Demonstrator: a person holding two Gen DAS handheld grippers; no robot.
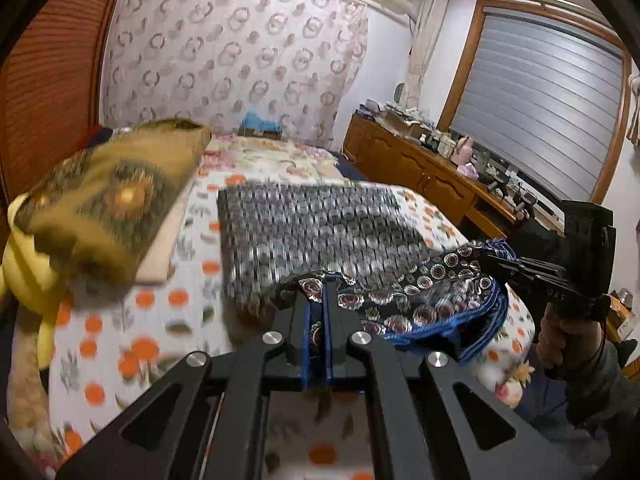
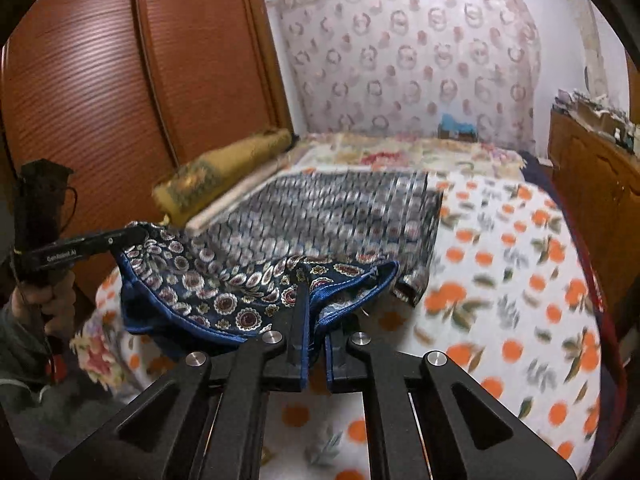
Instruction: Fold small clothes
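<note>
The left gripper [image 1: 325,284] has its black fingers [image 1: 336,312] clamped on the blue-hemmed edge of a dark navy silky garment with round floral medallions [image 1: 432,296]. The right gripper [image 2: 306,292] is likewise pinched tight on the opposite edge. The garment hangs slack between the two, lifted just above the white bedspread printed with orange fruit [image 2: 500,300]. Behind it lies a flat grey-patterned folded cloth [image 1: 312,228]. Farther left rests an ochre embroidered bolster pillow [image 1: 112,192]; a wooden sideboard [image 1: 420,164] stands beyond the bed.
</note>
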